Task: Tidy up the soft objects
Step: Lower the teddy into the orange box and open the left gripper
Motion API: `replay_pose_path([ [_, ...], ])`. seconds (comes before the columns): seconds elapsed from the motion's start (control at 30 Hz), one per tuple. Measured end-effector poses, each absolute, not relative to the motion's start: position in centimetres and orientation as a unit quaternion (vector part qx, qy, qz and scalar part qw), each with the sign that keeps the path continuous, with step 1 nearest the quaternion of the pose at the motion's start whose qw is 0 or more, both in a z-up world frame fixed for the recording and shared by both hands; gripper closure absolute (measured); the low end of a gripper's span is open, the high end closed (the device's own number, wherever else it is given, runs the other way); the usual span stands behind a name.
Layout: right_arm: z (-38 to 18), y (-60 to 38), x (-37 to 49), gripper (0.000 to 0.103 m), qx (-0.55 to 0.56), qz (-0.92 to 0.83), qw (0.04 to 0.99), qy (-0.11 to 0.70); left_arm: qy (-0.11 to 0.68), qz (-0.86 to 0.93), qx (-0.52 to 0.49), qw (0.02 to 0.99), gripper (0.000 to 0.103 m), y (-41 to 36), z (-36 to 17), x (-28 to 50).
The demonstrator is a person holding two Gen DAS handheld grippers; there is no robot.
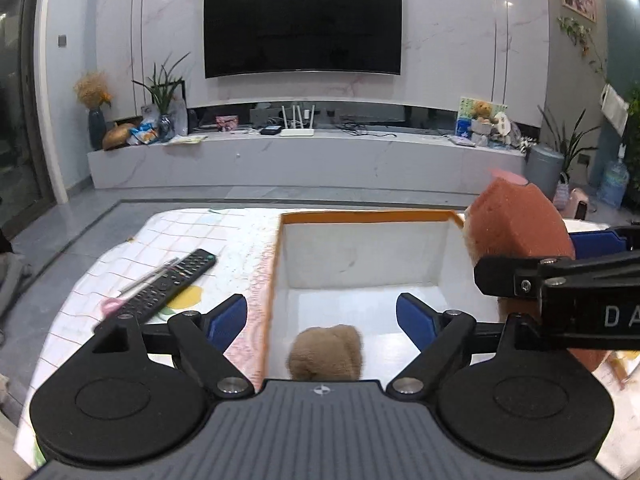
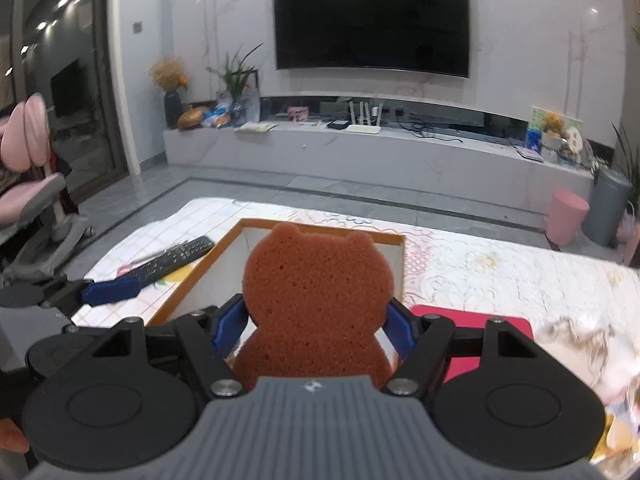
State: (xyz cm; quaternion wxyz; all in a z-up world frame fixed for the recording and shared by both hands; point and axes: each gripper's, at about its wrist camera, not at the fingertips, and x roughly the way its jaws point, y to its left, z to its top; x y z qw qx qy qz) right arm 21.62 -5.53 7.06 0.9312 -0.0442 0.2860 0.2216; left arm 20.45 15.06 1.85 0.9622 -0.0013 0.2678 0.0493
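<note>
A white box with an orange rim (image 1: 360, 215) stands on the table. A tan plush toy (image 1: 326, 352) lies on its floor at the near side. My left gripper (image 1: 322, 316) hangs over the box, open, its blue pads (image 1: 228, 320) wide apart and clear of the plush. My right gripper (image 2: 316, 320) is shut on a brown bear-shaped sponge (image 2: 318, 300), held upright just before the box (image 2: 396, 240). In the left wrist view the sponge (image 1: 516, 224) and the right gripper's fingers (image 1: 516, 276) show at the box's right edge.
A black remote control (image 1: 168, 288) and pink-handled scissors (image 1: 116, 304) lie left of the box on the patterned tablecloth (image 1: 224, 232). A red flat pad (image 2: 492, 328) lies right of the sponge. A TV console, pink bin (image 2: 566, 216) and pink chair (image 2: 28, 168) stand beyond.
</note>
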Motion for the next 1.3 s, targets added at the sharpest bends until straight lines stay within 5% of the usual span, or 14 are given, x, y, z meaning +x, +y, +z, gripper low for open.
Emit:
replay_pose_path([
  [0.43, 4.2, -1.8, 25.4, 0.032, -0.113, 0.209, 0.891, 0.386, 0.274, 0.02, 0.073, 0.959, 0.0, 15.7, 0.4, 19.7],
  [0.73, 0.5, -1.0, 26.9, 0.032, -0.165, 0.221, 0.854, 0.442, 0.267, 0.05, -0.02, 0.962, 0.0, 19.7, 0.9, 19.6],
  [1.17, -0.2, -0.9, 25.8, 0.031, -0.188, 0.222, 0.853, 0.434, 0.271, 0.036, -0.031, 0.961, 0.0, 19.5, 0.4, 20.0],
  [1.3, -0.4, -0.9, 25.1, 0.023, -0.197, 0.231, 0.85, 0.43, 0.269, 0.033, -0.032, 0.962, 0.0, 19.2, 0.5, 19.9],
])
